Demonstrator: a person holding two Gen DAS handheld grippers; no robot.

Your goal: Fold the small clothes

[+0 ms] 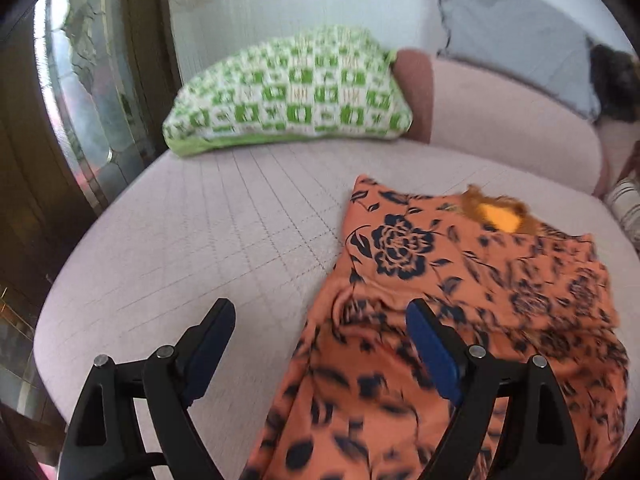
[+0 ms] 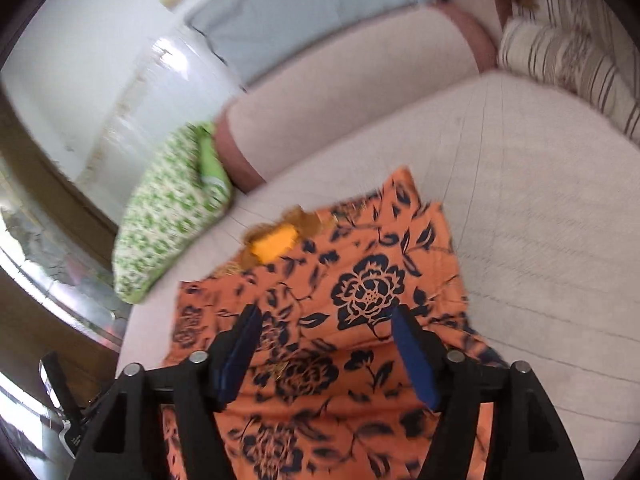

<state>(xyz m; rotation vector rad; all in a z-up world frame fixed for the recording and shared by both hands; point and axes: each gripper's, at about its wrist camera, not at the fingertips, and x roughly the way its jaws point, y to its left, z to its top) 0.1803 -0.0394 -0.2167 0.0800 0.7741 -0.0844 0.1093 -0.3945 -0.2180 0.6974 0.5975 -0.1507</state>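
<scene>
An orange garment (image 1: 460, 280) with dark blue flowers lies spread on the pale pink seat cushion (image 1: 200, 232), its neckline showing a yellow lining (image 1: 502, 218). My left gripper (image 1: 320, 312) hovers open over the garment's left edge, nothing between its blue pads (image 1: 434, 354). In the right wrist view the same garment (image 2: 360, 292) lies below my right gripper (image 2: 326, 316), whose jaws stand apart above the cloth and grip nothing. Its yellow neck lining (image 2: 274, 244) points away from me.
A green and white checked pillow (image 1: 292, 92) leans at the cushion's far left, beside a glass door (image 1: 92, 92). A pink backrest (image 1: 500, 108) and a grey pillow (image 1: 516, 32) lie behind. A striped cushion (image 2: 572, 60) sits at the far right.
</scene>
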